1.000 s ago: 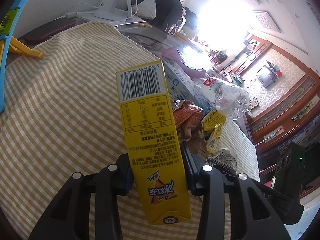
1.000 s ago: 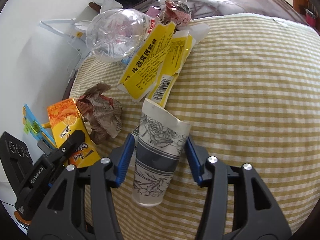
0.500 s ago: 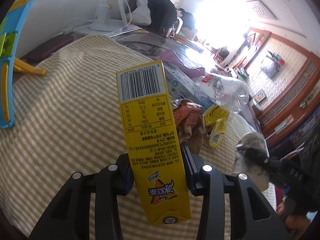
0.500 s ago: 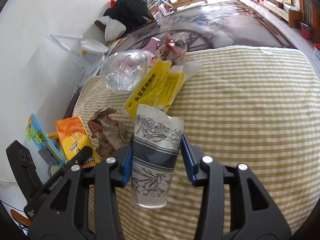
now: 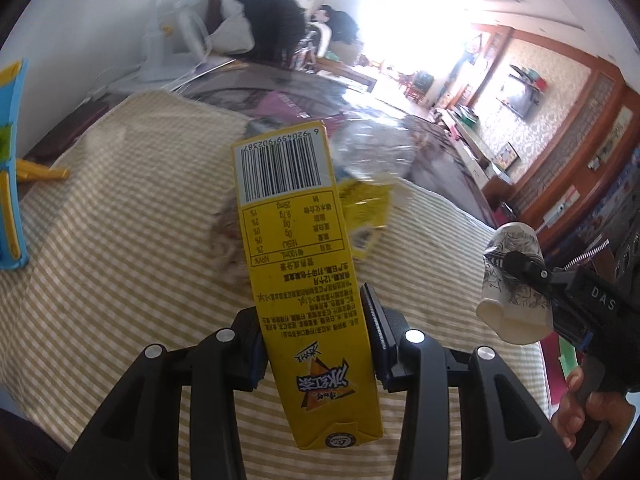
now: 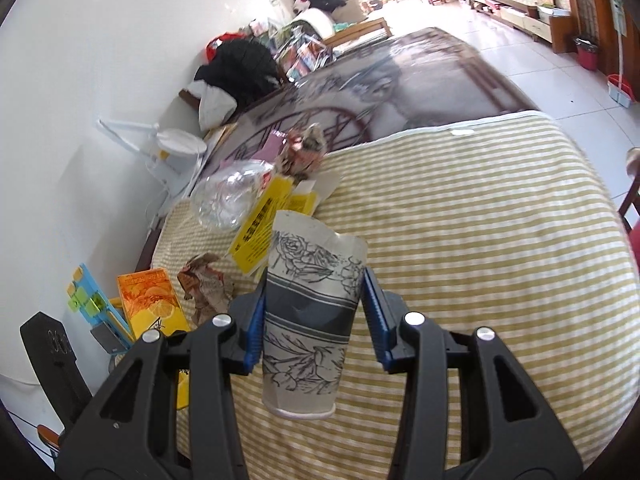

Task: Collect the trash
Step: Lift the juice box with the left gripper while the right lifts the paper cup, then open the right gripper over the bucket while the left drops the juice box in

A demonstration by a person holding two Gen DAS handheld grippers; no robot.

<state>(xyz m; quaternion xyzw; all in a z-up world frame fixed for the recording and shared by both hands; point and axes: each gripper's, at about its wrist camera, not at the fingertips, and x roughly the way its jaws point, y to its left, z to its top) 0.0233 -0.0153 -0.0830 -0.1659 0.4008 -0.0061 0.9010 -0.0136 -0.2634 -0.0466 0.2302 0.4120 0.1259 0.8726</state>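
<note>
Landmark: the striped tablecloth (image 6: 460, 216) is taken as the reference for every place below.
Left gripper (image 5: 316, 344): its jaws are pressed onto the two narrow sides of a yellow drink carton (image 5: 304, 264), barcode end pointing away; the carton is carried clear above the striped tablecloth, not resting on it.
Right gripper (image 6: 314, 328): a floral paper cup (image 6: 308, 320) is pinched at mid-body between the blue pads, rim away from the camera and base toward it; the cup wall is dented at the rim, so a light squeeze is judged to be enough.
Why held so: each piece is gripped across its narrowest span, which is judged to keep it from twisting while it is carried off.
Trash left on the cloth: a crushed clear plastic bottle (image 6: 228, 196), flattened yellow packaging (image 6: 264, 232) just beside it, and a crumpled brown wrapper (image 6: 206, 286) nearer the wall-side edge; a second crumpled wrapper (image 6: 304, 150) lies at the far edge of the cloth.
Edges: the heap is crowded along the wall-side edge, where a blue and yellow plastic toy (image 6: 96, 304) stands just off the cloth; the opposite edge falls away to tiled floor (image 6: 560, 80).
Open room: the wide middle and floor-side part of the cloth is bare, so withdrawal that way is judged unobstructed.
Bin: none is seen in either view.
</note>
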